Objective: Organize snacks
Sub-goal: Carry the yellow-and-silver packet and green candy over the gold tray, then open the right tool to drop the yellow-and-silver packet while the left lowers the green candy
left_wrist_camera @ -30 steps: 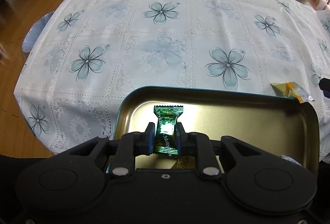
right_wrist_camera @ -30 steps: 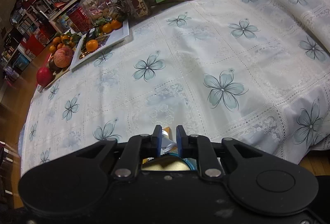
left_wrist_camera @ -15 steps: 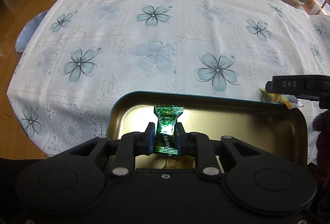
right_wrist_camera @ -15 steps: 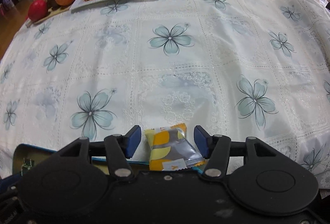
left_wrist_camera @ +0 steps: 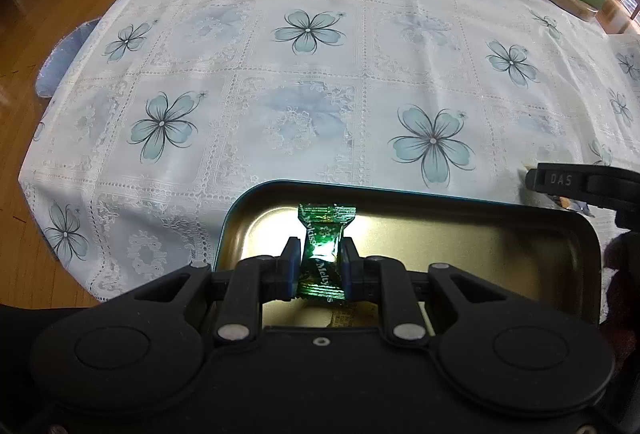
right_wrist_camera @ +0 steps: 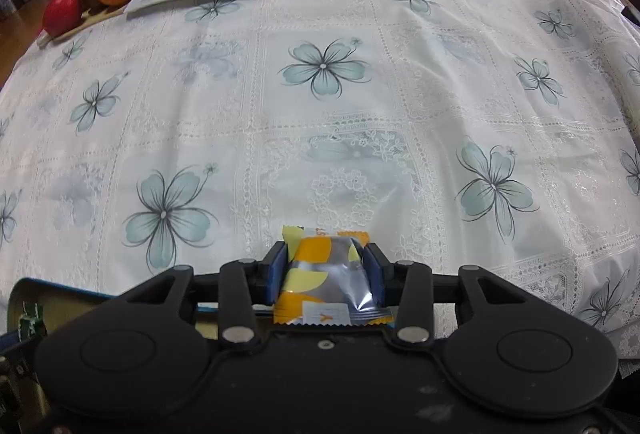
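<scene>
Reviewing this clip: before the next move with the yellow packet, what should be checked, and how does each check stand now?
1. Left hand-held gripper shut on the green candy: ok.
2. Green candy over the tin tray: ok.
3. Right hand-held gripper has the yellow snack packet between its pads; the jaws have just been closing and both pads touch its sides: ok.
4. Grip firm enough to lift: cannot tell.
5. Packet already off the tablecloth: cannot tell.
6. Bare tray floor left for the packet: ok.
</scene>
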Tool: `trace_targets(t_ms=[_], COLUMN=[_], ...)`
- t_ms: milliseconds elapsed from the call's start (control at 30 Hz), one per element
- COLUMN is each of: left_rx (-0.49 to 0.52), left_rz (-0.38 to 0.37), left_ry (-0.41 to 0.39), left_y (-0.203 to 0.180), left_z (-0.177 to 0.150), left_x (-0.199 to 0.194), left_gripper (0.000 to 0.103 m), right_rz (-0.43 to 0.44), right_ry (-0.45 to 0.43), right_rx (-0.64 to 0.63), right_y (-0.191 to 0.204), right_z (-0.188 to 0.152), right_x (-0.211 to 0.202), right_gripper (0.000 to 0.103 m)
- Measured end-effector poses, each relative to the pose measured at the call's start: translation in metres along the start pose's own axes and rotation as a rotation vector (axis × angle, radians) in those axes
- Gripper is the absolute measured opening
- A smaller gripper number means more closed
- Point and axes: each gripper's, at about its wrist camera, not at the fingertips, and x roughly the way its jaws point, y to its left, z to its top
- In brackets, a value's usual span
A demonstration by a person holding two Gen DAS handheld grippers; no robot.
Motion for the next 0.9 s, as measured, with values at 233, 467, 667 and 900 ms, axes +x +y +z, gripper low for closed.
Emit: trace_targets(t_ms=[233, 467, 667, 900], left_rx=[0.023, 0.058, 0.084, 0.069], left_rz=[0.040, 0.049, 0.039, 0.021], left_ry=[-0.024, -0.035, -0.047, -0.062], left_y=[-0.003, -0.007, -0.009, -0.004], left_z=[-0.003, -0.012, -0.019, -0.037], left_x=[-0.001, -0.003, -0.006, -0.012], left_gripper=[0.027, 0.027, 0.027, 0.027], right_rz=[0.052, 0.146, 0.169, 0.180], right_ry=[-0.158, -0.239, -0.218, -0.213], right_rx=[0.065, 0.090, 0.065, 0.036], right_y=[-0.008, -0.009, -0.002, 0.003], right_z=[-0.007, -0.045, -0.093, -0.123], right_x=[-0.039, -0.078, -0.086, -0.090], right_gripper=[0.043, 0.043, 0.043, 0.043])
